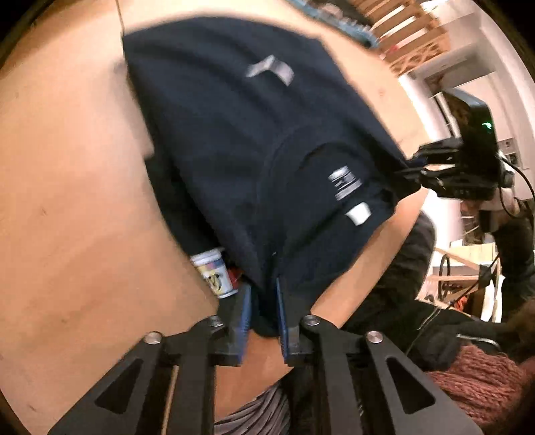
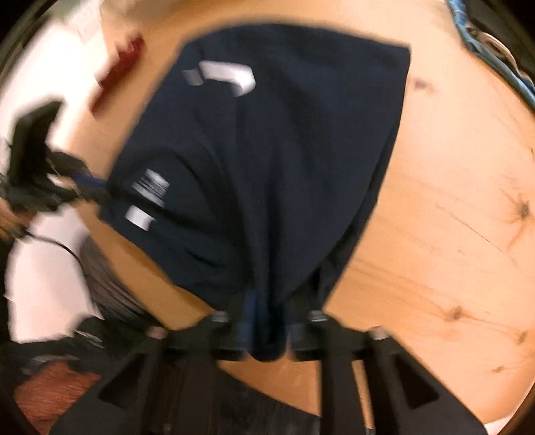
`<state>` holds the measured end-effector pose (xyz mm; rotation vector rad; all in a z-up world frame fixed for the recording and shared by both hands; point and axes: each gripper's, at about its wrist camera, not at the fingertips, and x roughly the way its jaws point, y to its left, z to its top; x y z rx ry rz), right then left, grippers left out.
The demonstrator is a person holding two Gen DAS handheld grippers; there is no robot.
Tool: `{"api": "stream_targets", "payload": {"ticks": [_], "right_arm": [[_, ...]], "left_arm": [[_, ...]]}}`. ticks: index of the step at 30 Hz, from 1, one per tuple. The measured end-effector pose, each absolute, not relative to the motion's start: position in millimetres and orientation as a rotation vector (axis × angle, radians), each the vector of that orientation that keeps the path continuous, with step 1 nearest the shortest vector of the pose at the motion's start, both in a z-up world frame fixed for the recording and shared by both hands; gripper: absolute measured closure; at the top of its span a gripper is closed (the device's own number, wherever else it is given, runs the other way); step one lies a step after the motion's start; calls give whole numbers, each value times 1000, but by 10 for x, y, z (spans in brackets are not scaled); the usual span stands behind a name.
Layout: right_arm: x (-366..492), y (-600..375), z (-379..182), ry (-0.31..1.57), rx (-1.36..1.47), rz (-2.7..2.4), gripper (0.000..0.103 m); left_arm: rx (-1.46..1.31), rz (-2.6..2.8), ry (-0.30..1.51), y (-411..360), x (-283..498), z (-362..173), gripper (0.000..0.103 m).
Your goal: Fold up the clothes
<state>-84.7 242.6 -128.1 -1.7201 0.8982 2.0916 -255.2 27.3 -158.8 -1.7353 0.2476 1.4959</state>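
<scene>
Left wrist view, navy shirt (image 1: 234,150) bunched, white labels showing, pinched in left claw (image 1: 264,311) and right claw (image 2: 267,321)

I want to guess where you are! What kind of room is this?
Probably a home or workshop room: a navy shirt lies on a knotty wooden table, with wooden slats and white walls behind.

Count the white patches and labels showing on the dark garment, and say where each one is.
3. A curved white mark on the far part of the dark garment; a striped label inside the neckline; a plain white tag just beside it. Folds may hide more.
</scene>
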Motion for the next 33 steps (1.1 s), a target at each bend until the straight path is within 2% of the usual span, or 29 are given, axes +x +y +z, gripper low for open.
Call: {"api": "stream_targets", "payload": {"ticks": [2, 5, 7, 10, 15, 18, 20, 25, 30, 33], "right_arm": [[-859, 2366, -1175, 773, -1737, 2094, 62], [-746, 2345, -871, 626, -1672, 2109, 61], [-675, 2394, -684, 673, -1545, 2153, 61], [-556, 2467, -595, 688, -1445, 2217, 61], [-736, 2591, -996, 676, -1485, 2200, 62], [-813, 2712, -1236, 654, -1529, 2130, 62], [-724, 2822, -1268, 634, -1520, 2114, 64], [-414, 3046, -1090, 713, -1353, 2094, 64], [-625, 3012, -1116, 734, -1315, 2212, 64], [-663, 3251, -1351, 806, -1344, 2152, 65]], "left_arm": [[-1744, 1493, 252, 238, -2560, -1524, 81], [-1669, 1535, 304, 158, -2560, -1192, 74], [-1586, 1576, 365, 229, -2560, -996, 66], [-1487, 1622, 433, 495, -2563, -861, 65], [-1370, 1535, 474, 1143, -2429, -982, 66], [-1400, 1433, 502, 1411, -2321, -1268, 66], [-1408, 1407, 558, 1446, -2262, -1426, 64], [-1424, 1402, 478, 1328, -2341, -1407, 64], [-1368, 1400, 565, 1362, -2234, -1380, 63], [-1341, 1383, 597, 1359, -2139, -1361, 52]]}}
